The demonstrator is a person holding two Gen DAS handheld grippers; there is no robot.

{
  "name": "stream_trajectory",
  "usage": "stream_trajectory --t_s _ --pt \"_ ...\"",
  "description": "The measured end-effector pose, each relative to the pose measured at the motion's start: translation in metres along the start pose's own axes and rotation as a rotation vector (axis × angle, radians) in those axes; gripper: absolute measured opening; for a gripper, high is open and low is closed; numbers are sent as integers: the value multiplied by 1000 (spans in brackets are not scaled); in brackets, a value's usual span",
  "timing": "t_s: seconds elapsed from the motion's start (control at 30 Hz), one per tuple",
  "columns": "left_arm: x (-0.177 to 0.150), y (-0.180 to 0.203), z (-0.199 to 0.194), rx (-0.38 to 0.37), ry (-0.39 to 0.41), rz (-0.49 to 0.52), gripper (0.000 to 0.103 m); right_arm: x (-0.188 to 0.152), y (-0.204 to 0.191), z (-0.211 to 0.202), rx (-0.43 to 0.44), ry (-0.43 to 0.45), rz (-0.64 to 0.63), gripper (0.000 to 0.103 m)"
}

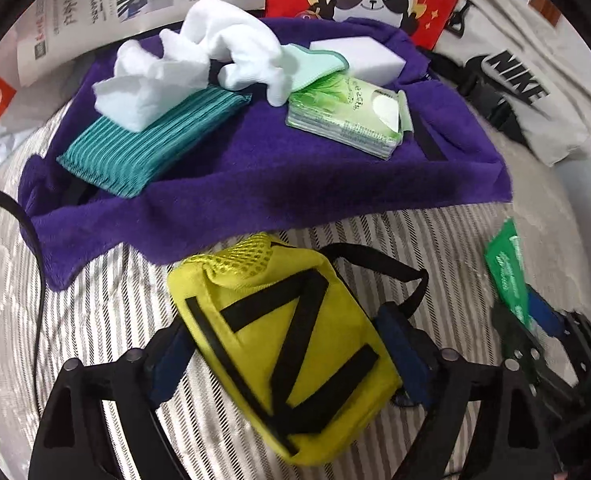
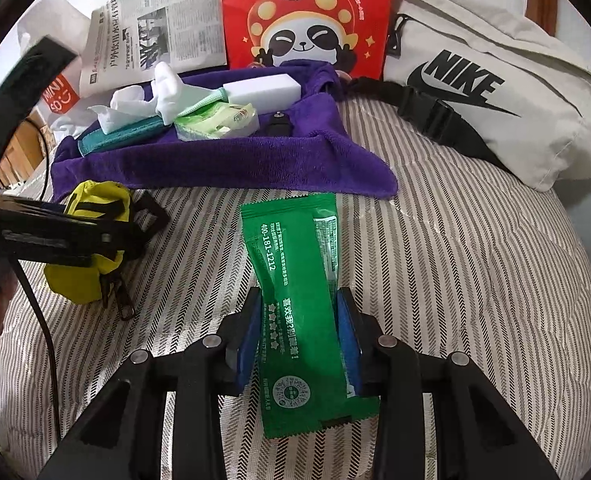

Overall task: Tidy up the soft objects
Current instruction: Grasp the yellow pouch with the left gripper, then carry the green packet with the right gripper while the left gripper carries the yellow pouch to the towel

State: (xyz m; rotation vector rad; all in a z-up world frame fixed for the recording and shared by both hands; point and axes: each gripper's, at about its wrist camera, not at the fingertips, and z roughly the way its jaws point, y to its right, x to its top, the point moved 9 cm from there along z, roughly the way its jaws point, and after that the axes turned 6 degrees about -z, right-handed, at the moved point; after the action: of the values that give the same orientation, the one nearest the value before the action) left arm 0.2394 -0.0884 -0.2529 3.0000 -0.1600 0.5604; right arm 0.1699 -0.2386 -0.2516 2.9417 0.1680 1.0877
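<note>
While I'm steering both hands over the striped bed [image 2: 475, 280], the purple towel [image 1: 255, 184] is serving as my landmark. It is already carrying the white socks, teal cloth, tissue pack and sponge. Just in front of it, the yellow pouch [image 1: 287, 360] is lying between the left gripper's [image 1: 291, 356] wide-open jaws, with no pad visibly pressing it. Further right of the pouch, the right gripper [image 2: 299, 340] is pinching the green sachet [image 2: 299, 300] in its jaws. My worry is that slick sachet slipping sideways, or the pouch's loose black strap snagging a finger. Bare bed is lying open right of the towel; its near hem is crowding the pouch.
</note>
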Motion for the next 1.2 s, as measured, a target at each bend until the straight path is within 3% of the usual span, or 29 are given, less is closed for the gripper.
stream_trajectory --t_s 0.07,0.2,0.4,0.53,0.83,1.0,1.2 --pt "2 5 4 45 10 17 93 -1 1 -1 10 10 6 37" --pt "5 5 4 32 49 47 94 -1 2 -1 27 13 14 37" --pt "-12 -28 -9 53 43 131 94 0 0 -1 16 17 1 37" --pt "-23 -42 -11 -3 44 110 94 -1 0 0 8 17 0 38" --pt "-19 -26 -16 -37 126 182 55 0 -2 1 1 -8 -11 37" --pt "-19 -23 -23 -27 137 197 49 5 -3 -1 60 -32 11 31" --pt "-16 -35 -39 -86 155 141 48 20 -15 -13 110 -8 2 31"
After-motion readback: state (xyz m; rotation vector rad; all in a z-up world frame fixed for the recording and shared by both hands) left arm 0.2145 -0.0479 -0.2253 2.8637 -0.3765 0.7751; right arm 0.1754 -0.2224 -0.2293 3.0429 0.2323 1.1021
